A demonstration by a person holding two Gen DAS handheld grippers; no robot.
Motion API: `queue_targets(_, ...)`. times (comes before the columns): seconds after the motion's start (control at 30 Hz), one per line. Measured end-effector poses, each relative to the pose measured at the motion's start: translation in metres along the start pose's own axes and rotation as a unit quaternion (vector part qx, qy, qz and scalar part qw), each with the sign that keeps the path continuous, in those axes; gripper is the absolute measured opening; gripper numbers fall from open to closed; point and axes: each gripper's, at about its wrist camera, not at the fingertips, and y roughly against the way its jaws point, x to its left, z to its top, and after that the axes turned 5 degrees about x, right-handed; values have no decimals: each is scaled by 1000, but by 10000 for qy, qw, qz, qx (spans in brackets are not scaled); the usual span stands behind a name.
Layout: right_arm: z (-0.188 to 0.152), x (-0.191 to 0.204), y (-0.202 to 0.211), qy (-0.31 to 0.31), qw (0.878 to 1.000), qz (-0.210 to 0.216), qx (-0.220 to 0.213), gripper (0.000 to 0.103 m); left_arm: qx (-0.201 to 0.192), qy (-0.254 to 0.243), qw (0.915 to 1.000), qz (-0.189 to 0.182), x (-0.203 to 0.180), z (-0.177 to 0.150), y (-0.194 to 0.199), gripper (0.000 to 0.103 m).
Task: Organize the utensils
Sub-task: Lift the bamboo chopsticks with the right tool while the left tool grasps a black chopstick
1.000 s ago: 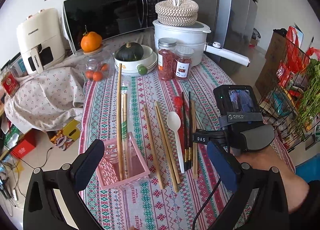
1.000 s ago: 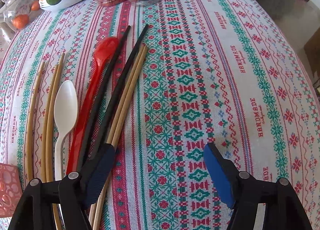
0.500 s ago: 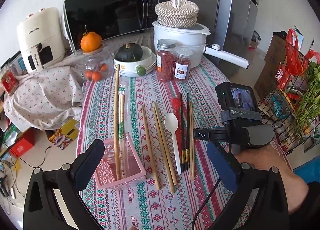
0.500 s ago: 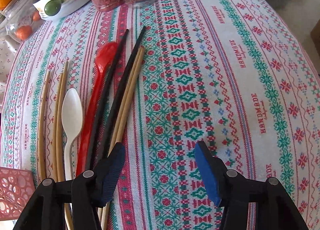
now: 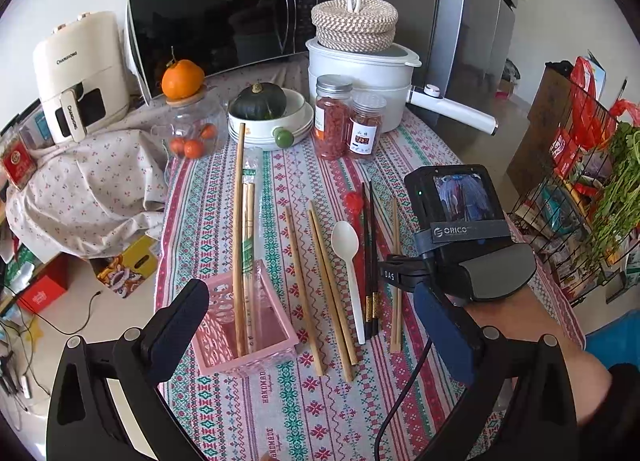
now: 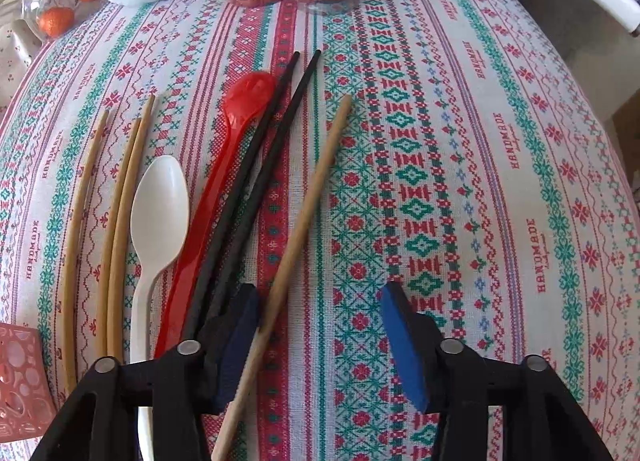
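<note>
A pink perforated basket (image 5: 244, 325) lies on the patterned tablecloth and holds long wooden chopsticks (image 5: 240, 229). To its right lie bamboo chopsticks (image 5: 328, 285), a white spoon (image 5: 348, 257), a red spoon (image 6: 216, 205), black chopsticks (image 6: 256, 181) and a light wooden chopstick pair (image 6: 308, 209). My right gripper (image 6: 320, 337) is open, low over the table, with the wooden pair lying between its fingers, against the left pad (image 6: 236, 337). My left gripper (image 5: 312, 329) is open and empty above the basket and the bamboo chopsticks.
Two jars (image 5: 348, 121), a bowl stack with a squash (image 5: 272, 113), a glass jar with an orange (image 5: 192, 117), a white pot (image 5: 360, 73), a microwave (image 5: 220, 21) and an air fryer (image 5: 76, 73) stand at the back. A wire rack (image 5: 580, 197) is right.
My right gripper has shifted left and narrowed, so the wooden chopstick pair now lies between its fingers. The left gripper has drawn back and up a little.
</note>
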Motion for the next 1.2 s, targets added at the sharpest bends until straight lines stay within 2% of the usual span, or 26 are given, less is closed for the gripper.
queue_targets(0.07,0,-10,2,-49,10000,31,50,28,97,-88,9999,-36,-6,1,-3,103)
queue_targets(0.1,0,-18,2,-89,9999,56,82,13,138,-141,9998,-39,-11,1,-4,103)
queue_targets(0.13,0,-26,2,-151,9997,150,129,10,180,-197,9996,-44,-16,2,-6,103)
queue_targets(0.2,-2,-44,4,-303,9986,370,229,8,285,-338,9990,-79,-27,6,-10,103)
queue_targets(0.33,-8,-73,9,-548,9968,526,252,8,547,-477,9970,-267,-50,20,-21,103)
queue_targets(0.47,-12,-100,23,-754,9945,722,125,8,932,-276,9939,-530,-66,41,-49,100)
queue_targets(0.53,-13,-112,31,-845,9931,817,51,8,1100,-253,9923,-517,-72,51,-68,91)
queue_targets(0.6,-14,-121,37,-935,9912,934,-6,8,1300,-237,9899,-518,-76,59,-90,73)
queue_targets(0.63,-14,-125,40,-973,9903,988,-35,8,1420,-206,9880,-570,-77,63,-102,70)
queue_targets(0.7,-12,-128,43,-1018,9890,1071,-84,8,1694,-56,9827,-747,-79,67,-126,48)
queue_targets(0.77,-12,-132,45,-1049,9878,1149,-116,8,1877,85,9785,-848,-79,70,-148,37)
queue_targets(0.87,-11,-133,45,-1083,9863,1237,-123,8,1927,149,9784,-728,-80,75,-175,23)
queue_targets(1.0,-10,-133,45,-1039,9858,1315,-139,8,1984,160,9780,-621,-81,80,-200,12)
queue_targets(1.2,-8,-133,51,-944,9860,1355,-223,8,2120,74,9766,-345,-84,82,-226,8)
